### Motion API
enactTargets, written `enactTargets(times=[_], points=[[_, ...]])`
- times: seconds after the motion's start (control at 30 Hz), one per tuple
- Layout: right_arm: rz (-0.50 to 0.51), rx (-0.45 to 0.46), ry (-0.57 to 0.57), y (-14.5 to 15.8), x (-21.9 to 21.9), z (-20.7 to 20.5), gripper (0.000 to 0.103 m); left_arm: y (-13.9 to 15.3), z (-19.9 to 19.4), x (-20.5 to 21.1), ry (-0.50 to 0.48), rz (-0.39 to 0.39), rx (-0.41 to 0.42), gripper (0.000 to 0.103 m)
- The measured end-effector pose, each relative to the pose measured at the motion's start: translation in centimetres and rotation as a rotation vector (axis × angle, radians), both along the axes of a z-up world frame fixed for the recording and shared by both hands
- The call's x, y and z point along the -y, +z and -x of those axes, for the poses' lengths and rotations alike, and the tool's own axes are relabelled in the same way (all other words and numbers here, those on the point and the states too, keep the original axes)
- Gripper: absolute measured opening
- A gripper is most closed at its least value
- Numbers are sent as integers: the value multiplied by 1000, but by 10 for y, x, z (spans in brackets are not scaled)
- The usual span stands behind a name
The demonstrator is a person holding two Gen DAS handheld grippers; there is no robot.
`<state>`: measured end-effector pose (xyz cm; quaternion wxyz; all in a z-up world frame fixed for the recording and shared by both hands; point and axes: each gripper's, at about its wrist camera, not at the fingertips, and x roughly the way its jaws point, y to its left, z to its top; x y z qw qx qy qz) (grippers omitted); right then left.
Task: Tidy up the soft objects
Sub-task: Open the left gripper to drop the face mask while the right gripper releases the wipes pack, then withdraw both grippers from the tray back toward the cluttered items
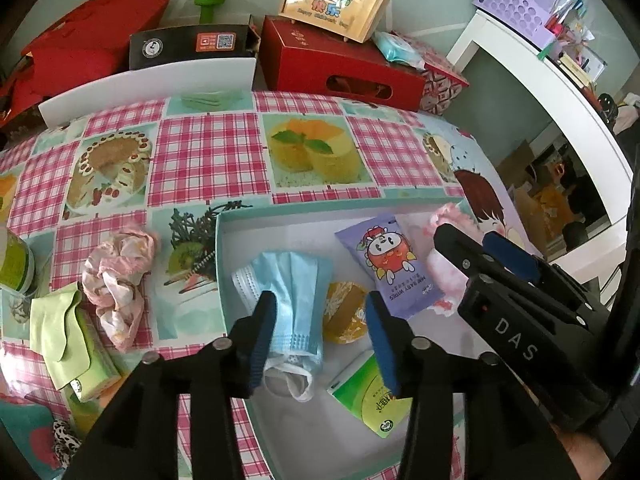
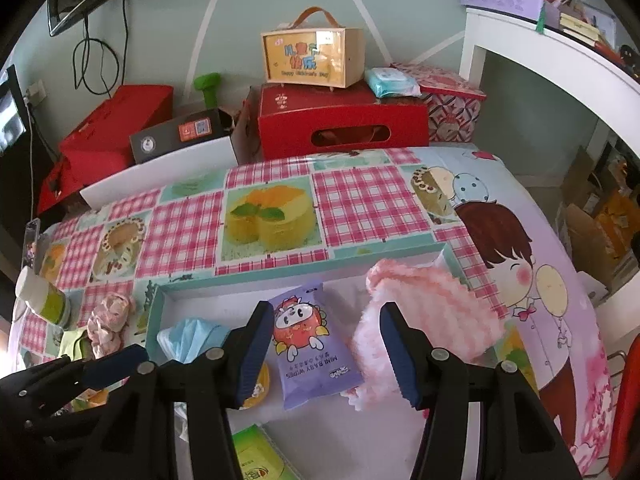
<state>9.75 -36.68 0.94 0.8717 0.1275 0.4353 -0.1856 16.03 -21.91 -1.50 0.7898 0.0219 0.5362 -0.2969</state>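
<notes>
**Crumpled cloth waited outside the box, on the left hand's side**

Pink-and-white crumpled cloth (image 1: 118, 280) lay on the checked tablecloth (image 1: 208, 152), left of the teal-rimmed box (image 1: 219, 264) and well apart from both tools. The left gripper (image 1: 320, 334) hung over the box with its jaws released, nothing pressed between them; the blue face mask (image 1: 294, 292) lay below them on the box floor. The right gripper (image 2: 324, 354) was likewise spread and empty above the purple wipes packet (image 2: 314, 350), with the pink fluffy cloth (image 2: 424, 320) beside it in the box. Judging by position, the left hand was the nearer one to the loose cloth, which sat out to the left of its fingers (image 1: 262, 332). The bundle's longer run pointed roughly away from the camera. A green tissue pack (image 1: 76, 340) lay just beside it.
</notes>
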Motion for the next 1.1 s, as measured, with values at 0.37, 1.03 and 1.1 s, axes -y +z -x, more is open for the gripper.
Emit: enactTargets(times=[0.37,1.03,1.1], points=[[-18,-18,-23,-8,5,0,59,5,-14,-28,116,-12,65,81],[-66,-29,-71,-21,8,-6,86,3,-66,-182,569,-83,137,96],[-65,-33,-60,-23,5,-9,89,1,-67,-192,597,-86,130,96]])
